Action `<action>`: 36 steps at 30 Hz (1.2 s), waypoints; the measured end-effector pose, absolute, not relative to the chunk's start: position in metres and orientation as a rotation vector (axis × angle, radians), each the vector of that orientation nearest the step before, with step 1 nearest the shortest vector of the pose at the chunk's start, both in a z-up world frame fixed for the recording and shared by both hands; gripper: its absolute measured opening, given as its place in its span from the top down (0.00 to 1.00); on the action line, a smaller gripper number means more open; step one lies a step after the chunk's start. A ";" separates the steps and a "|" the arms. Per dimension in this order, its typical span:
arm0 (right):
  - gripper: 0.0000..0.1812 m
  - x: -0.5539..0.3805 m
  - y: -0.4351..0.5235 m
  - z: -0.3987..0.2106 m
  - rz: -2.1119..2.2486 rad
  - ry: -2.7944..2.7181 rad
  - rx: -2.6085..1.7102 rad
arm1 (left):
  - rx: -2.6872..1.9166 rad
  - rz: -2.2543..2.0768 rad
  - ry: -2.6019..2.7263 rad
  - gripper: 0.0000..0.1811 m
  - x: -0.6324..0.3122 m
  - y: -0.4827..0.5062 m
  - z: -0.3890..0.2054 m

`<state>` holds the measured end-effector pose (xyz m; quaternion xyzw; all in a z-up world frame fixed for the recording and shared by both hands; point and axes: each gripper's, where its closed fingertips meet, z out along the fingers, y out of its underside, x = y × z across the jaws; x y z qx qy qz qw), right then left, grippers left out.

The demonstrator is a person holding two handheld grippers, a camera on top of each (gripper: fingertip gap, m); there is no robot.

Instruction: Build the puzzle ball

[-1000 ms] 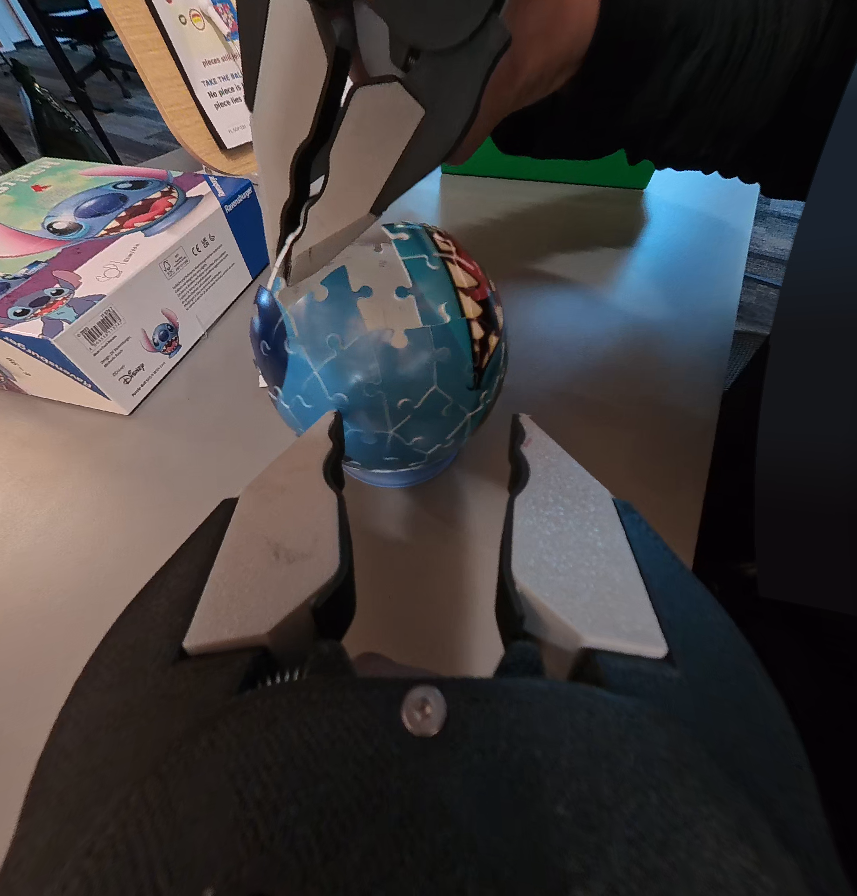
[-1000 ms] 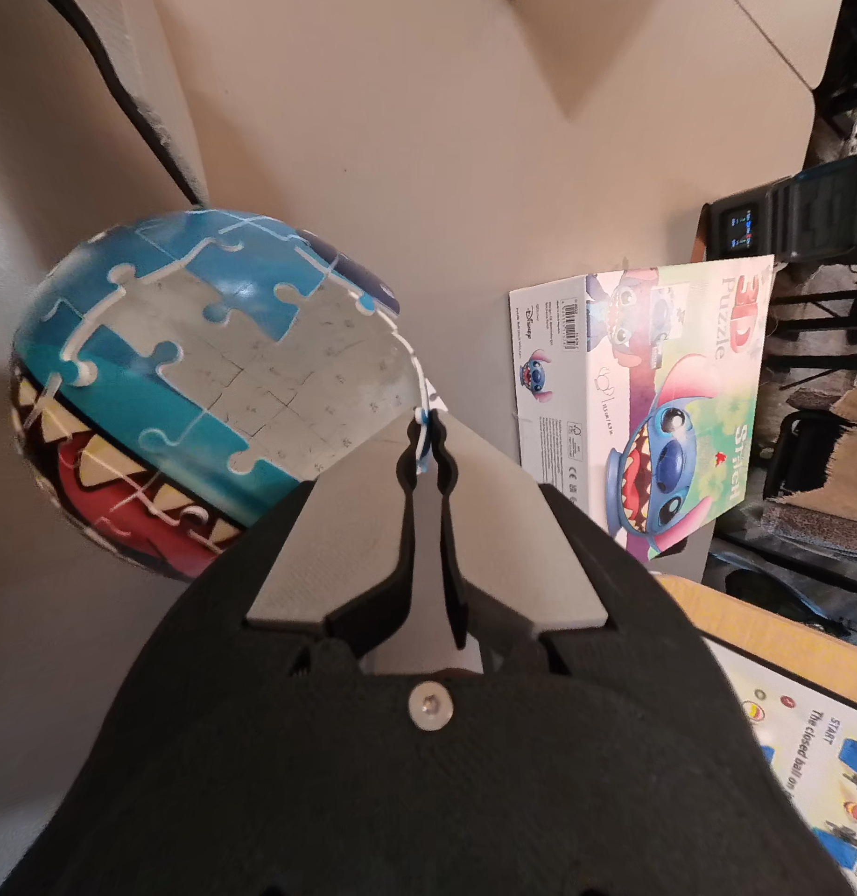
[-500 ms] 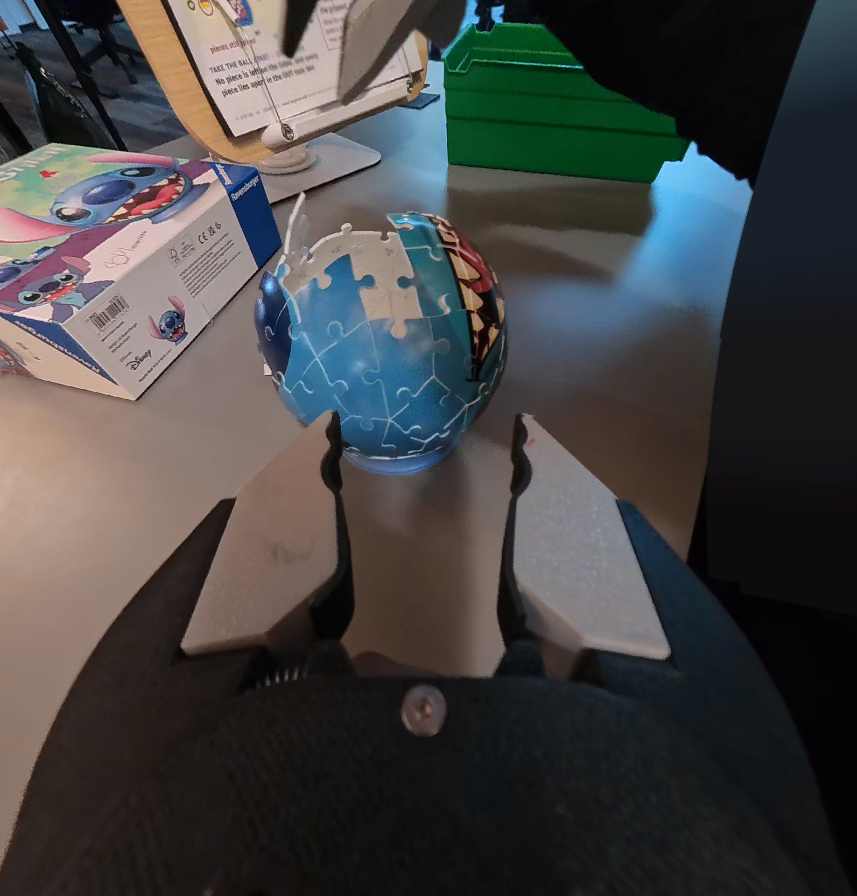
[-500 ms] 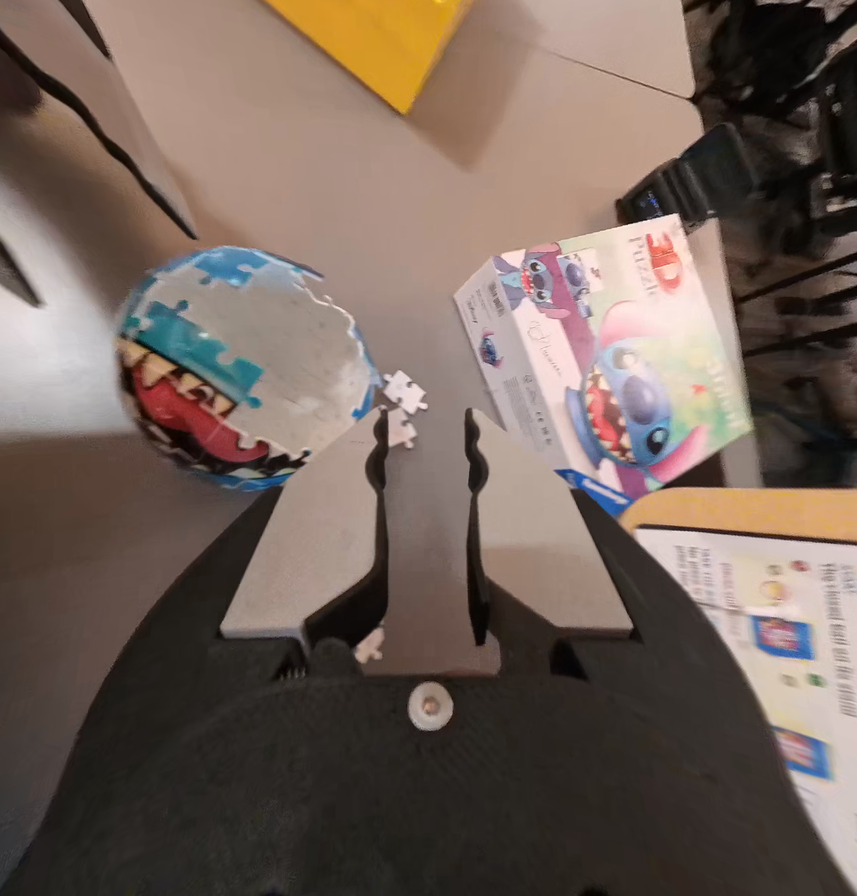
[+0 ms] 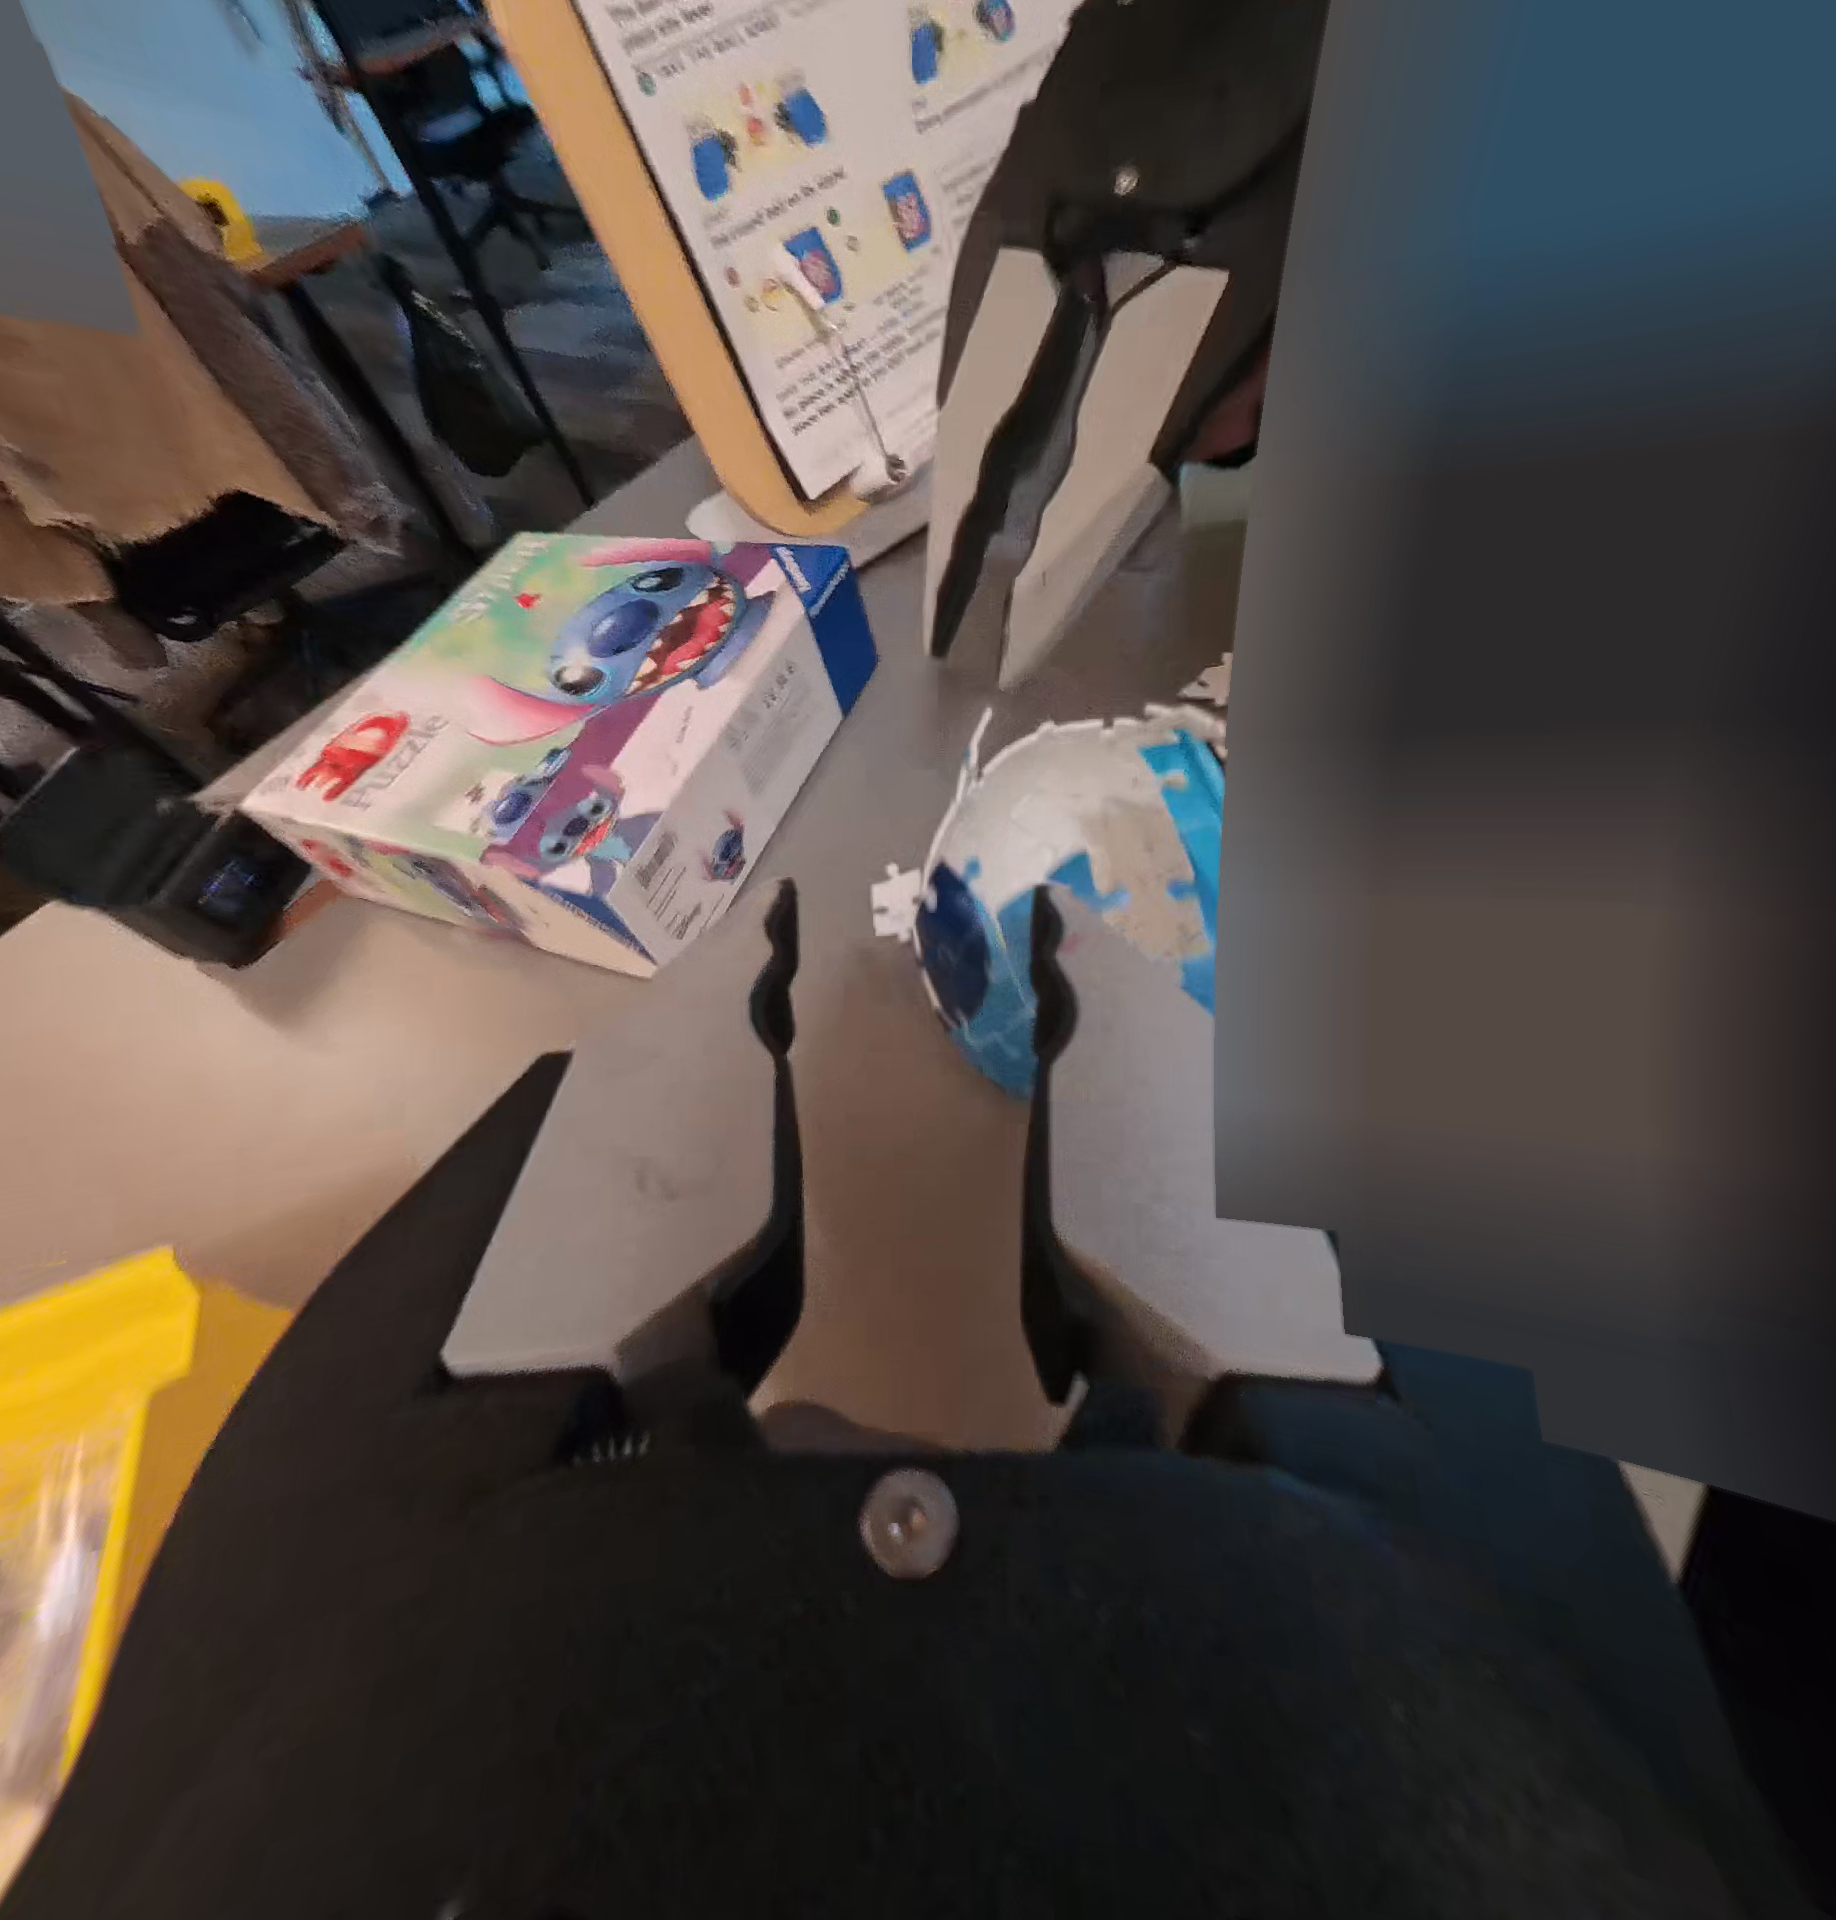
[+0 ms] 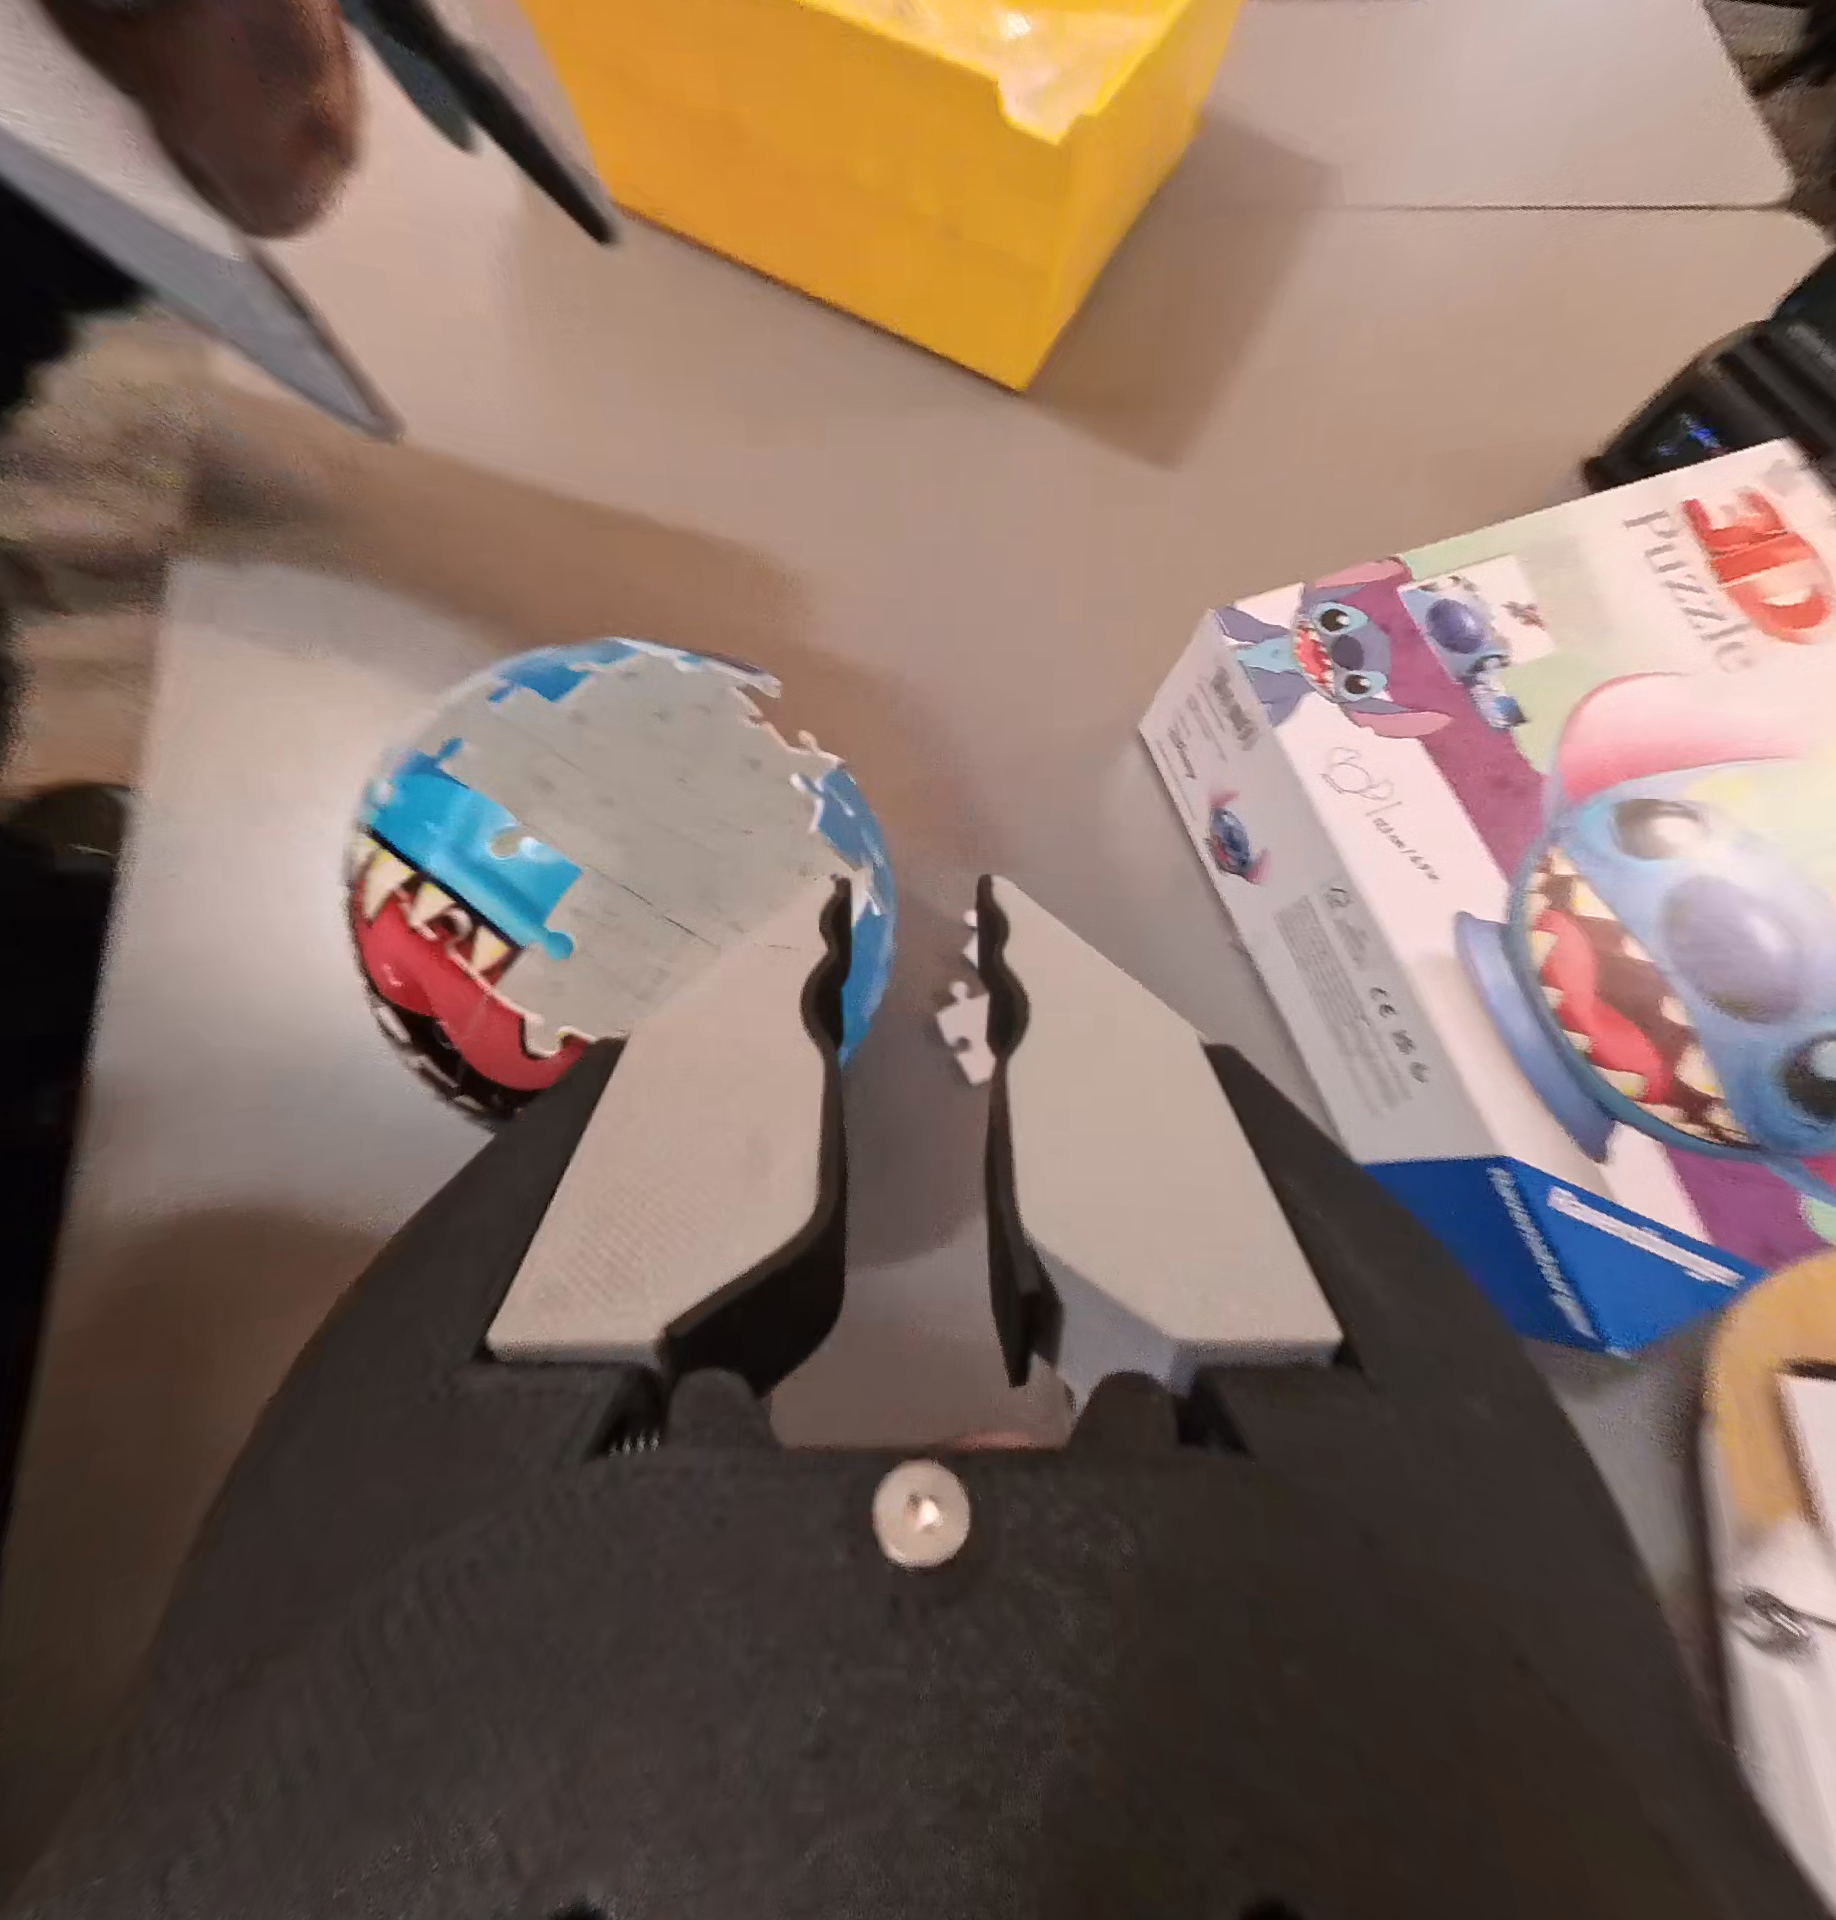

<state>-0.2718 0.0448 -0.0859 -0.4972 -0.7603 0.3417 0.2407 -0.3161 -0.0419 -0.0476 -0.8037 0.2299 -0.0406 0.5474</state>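
step: fetching next piece | puzzle ball (image 6: 602,862) half-built on table (image 6: 997,520), top gaping | loose piece (image 6: 964,1013) just beside it | right gripper (image 6: 909,899) fingers narrowly parted, empty, above piece | left gripper (image 5: 909,914) wide, empty | next: likely lower, pinch piece

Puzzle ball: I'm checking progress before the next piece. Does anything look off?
Yes. The puzzle ball has a large open gap in its top, showing the grey inside of the shell. Loose white pieces lie on the table between it and the puzzle box. Both grippers are open and empty.
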 end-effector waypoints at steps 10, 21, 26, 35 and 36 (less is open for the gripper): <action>0.93 -0.275 0.039 -0.108 0.854 -2.141 -1.298 | -2.219 0.042 0.947 0.78 -0.291 0.032 -0.092; 0.91 -0.275 0.037 -0.117 0.809 -2.226 -1.257 | -2.258 0.090 1.058 0.92 -0.285 0.035 -0.111; 0.93 -0.279 0.033 -0.124 0.750 -2.251 -1.231 | -2.226 0.093 1.114 0.98 -0.282 0.031 -0.112; 0.97 -0.281 0.035 -0.127 0.548 -2.239 -1.140 | -2.202 0.130 1.154 0.98 -0.284 0.029 -0.113; 0.98 -0.281 0.035 -0.127 0.531 -2.238 -1.137 | -2.202 0.140 1.158 0.97 -0.285 0.029 -0.114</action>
